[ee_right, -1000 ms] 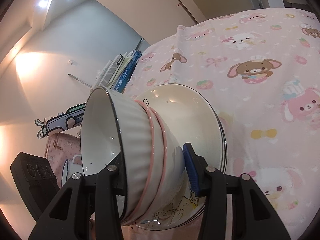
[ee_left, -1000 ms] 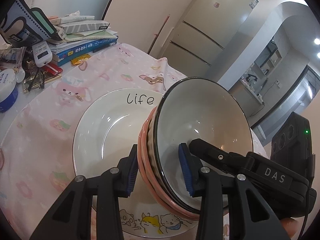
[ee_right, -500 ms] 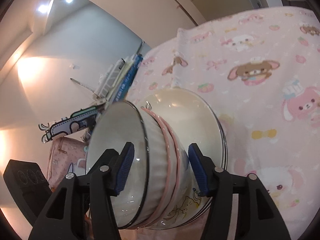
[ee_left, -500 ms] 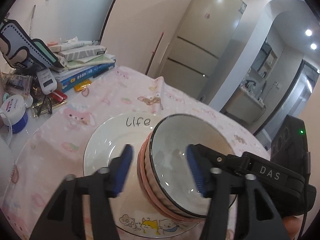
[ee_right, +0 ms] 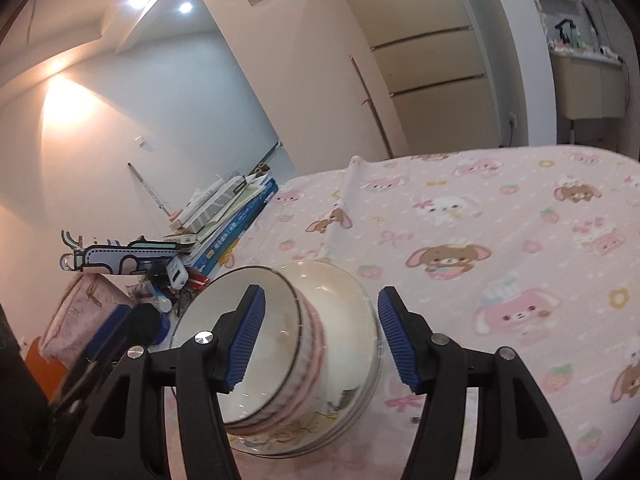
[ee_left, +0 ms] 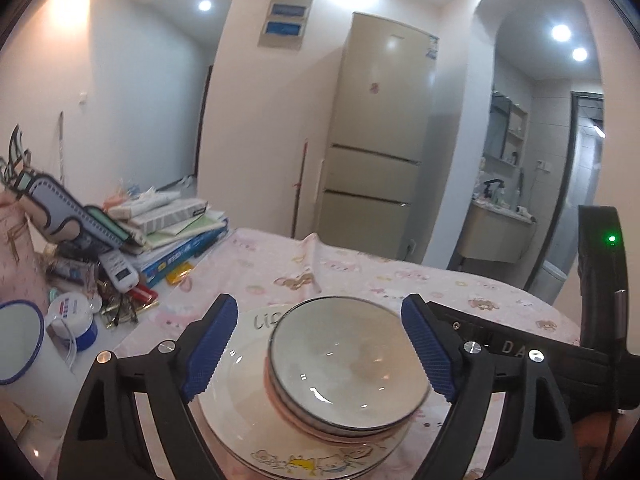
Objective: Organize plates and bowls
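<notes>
A dark-rimmed white bowl tops a nest of pink-rimmed bowls (ee_left: 348, 364) that rests on a stack of white plates (ee_left: 236, 392) printed with cartoon cats. My left gripper (ee_left: 318, 304) hovers above and behind the bowls. Its jaws are opening wide and the blue pads (ee_left: 208, 344) touch nothing. In the right wrist view the same bowls (ee_right: 276, 360) sit on the plates (ee_right: 352, 320). My right gripper (ee_right: 320, 294) straddles the bowls from above, jaws opening, pads clear of them. The right gripper's black body (ee_left: 520, 348) shows beside the bowls.
A pink cartoon tablecloth (ee_right: 480, 220) covers the table. At its left end lie a pile of books (ee_left: 172, 232), a blue-rimmed mug (ee_left: 16, 340), a small white jar (ee_left: 72, 316) and a pink bag (ee_right: 80, 312). A fridge (ee_left: 380, 140) stands behind.
Both grippers were shut on the tilted bowl stack and have let it go. The bowls now sit upright on the plates. Both grippers have opened and risen away.
</notes>
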